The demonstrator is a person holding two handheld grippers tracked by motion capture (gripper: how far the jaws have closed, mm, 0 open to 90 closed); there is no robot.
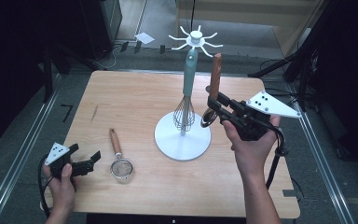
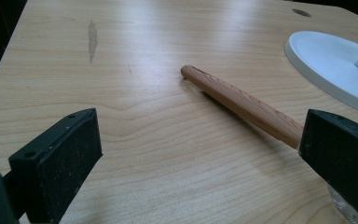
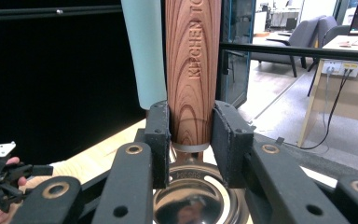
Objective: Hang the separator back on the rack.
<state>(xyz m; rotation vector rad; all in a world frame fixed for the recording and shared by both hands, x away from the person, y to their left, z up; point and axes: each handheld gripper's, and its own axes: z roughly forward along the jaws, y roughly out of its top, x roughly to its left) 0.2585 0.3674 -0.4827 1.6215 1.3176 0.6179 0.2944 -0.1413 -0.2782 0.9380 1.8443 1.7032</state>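
We hold the wooden-handled ladle (image 1: 214,84) in the right hand-held gripper (image 1: 213,108), lifted off the table (image 1: 135,93) and upright: its long axis runs vertically, handle tip at twelve o'clock, steel bowl at six. In the right gripper view the two black pads press on the handle's lower end (image 3: 192,107), just above the metal collar, with the bowl (image 3: 193,198) below the jaws. The jaws stand narrow, closed on the handle.

The relation our next move turns on is the handle tip against the white hook crown (image 1: 195,39) of the utensil stand (image 1: 182,136). From the tip, the nearest free hook lies at about ten o'clock, up and toward the post, near but apart. The teal-handled whisk (image 1: 186,95) already hangs there, just beside the ladle at its nine o'clock, so we judge the approach must stay on the right side of the post. Our right hand is the nearer one by far.

The left hand-held gripper (image 1: 85,159) rests low at the table's near-left corner, jaws wide with nothing between the pads. The small strainer (image 1: 120,161) with a wooden handle (image 2: 242,105) lies flat just at its three o'clock, handle pointing to twelve.

On the ladle handle we read raised letters running lengthwise: "KITCHEN TO", the rest cut off. Stamped writing on the collar is too small to read.
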